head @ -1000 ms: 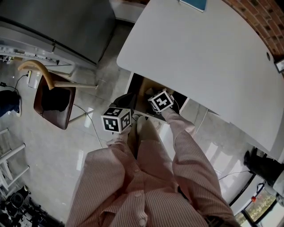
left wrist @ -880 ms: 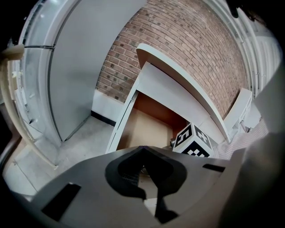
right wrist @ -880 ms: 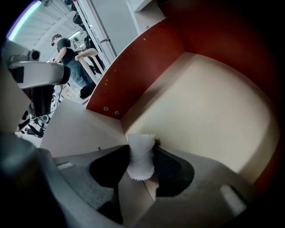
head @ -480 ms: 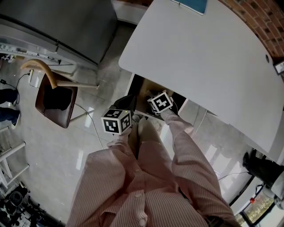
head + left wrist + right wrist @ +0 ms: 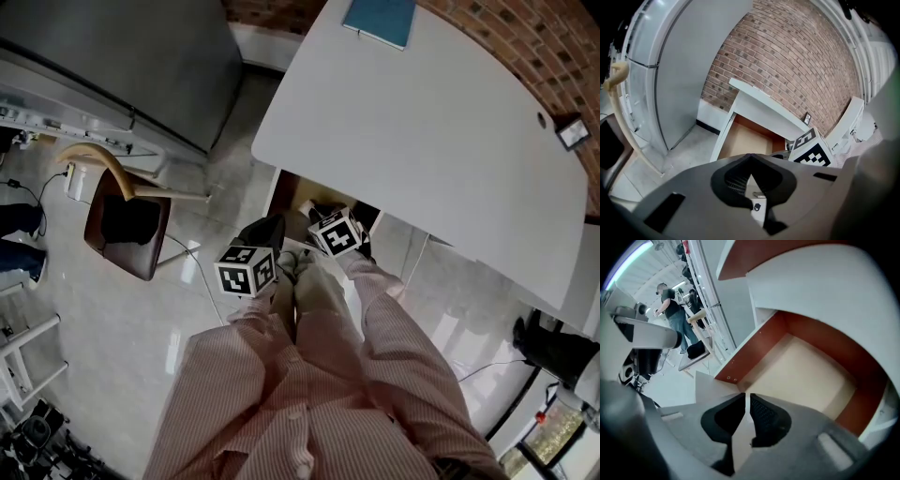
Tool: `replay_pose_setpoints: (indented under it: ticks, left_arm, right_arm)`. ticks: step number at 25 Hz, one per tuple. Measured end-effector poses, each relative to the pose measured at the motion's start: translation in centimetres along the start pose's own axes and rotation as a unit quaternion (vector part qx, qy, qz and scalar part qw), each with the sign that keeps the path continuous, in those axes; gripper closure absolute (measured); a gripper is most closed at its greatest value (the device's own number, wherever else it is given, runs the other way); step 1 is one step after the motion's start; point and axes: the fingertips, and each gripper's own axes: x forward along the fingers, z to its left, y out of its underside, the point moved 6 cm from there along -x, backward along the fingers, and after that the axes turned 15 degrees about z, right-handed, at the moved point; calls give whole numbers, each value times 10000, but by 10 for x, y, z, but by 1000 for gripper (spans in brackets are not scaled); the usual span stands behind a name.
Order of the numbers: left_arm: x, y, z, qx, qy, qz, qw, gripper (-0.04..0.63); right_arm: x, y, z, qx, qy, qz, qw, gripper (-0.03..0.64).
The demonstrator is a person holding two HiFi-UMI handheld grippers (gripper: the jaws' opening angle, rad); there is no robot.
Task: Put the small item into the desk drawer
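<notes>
The desk drawer (image 5: pixel 292 190) stands pulled out under the white desk (image 5: pixel 422 122). Its beige floor (image 5: pixel 806 376) looks bare in the right gripper view, and no small item shows there. My right gripper (image 5: pixel 747 401) hangs over the drawer's front. Its jaws are closing, with only a thin slit between them and nothing in it. My left gripper (image 5: pixel 749 159) is a little back from the drawer (image 5: pixel 750 140), its tips touching and nothing held. A small flat dark thing (image 5: pixel 759 194) shows below those jaws; I cannot tell what it is. The right gripper's marker cube (image 5: pixel 808 151) sits beside the drawer.
A wooden-backed chair (image 5: pixel 122 216) stands to the left on the pale tiled floor, behind it a grey cabinet (image 5: pixel 112 47). A blue book (image 5: pixel 380 19) lies at the desk's far end. A brick wall (image 5: pixel 797 61) backs the desk. People (image 5: pixel 670 305) stand far off.
The head view has tilted, showing more of the desk and the brick wall. Both grippers stay at the drawer's front, the right cube slightly nearer the person.
</notes>
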Motion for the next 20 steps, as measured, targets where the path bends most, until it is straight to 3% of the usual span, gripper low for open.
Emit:
replay_pose_setpoints:
  ticks: [12,20]
  left_arm:
    - [-53,-29,-41,585,213,-100,9980,597]
    - [-87,-48,-56,909,275,-403,9947,597]
  right_arm:
    - [-92,-3,17,390,116,-827,9957,609]
    - [-153,2,24,798,-187,-1804,9802,609]
